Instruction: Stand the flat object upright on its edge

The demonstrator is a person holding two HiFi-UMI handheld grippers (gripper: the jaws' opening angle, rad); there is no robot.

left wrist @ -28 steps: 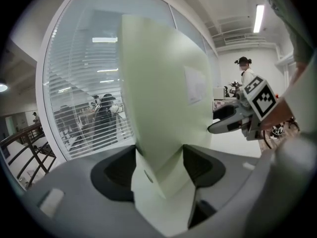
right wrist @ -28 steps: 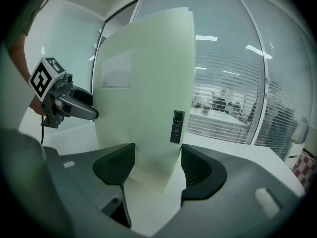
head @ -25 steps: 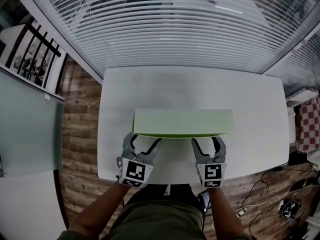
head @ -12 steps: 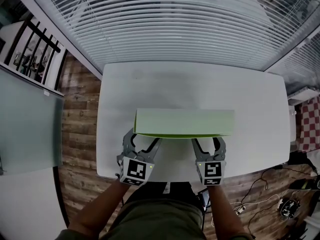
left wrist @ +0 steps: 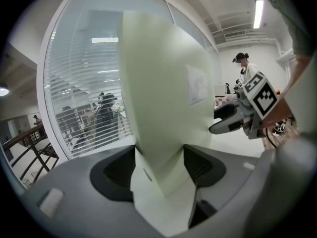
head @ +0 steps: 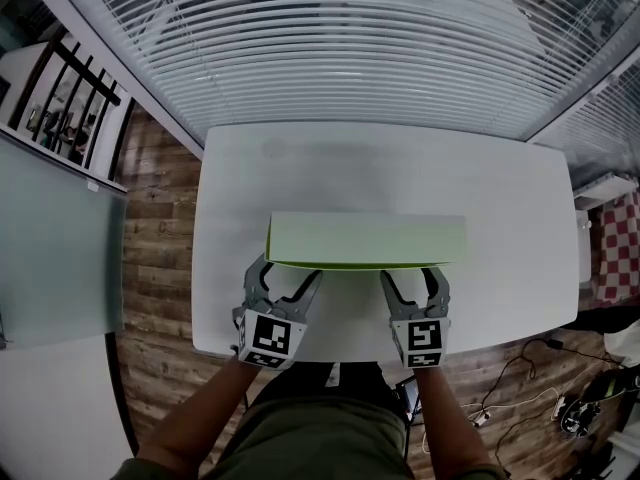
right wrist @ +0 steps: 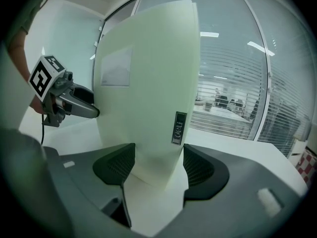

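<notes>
The box [head: 365, 240] looks like smooth, matt card. The table [head: 380, 168] is white and smooth. The floor [head: 160, 228] at the left is brown wood. The left gripper [head: 288, 276] and right gripper [head: 411, 278] are grey matt plastic with rough black pads [right wrist: 200, 170].

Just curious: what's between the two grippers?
In the head view, bare white table; the near edge of the green flat object spans from the left gripper to the right gripper.
</notes>
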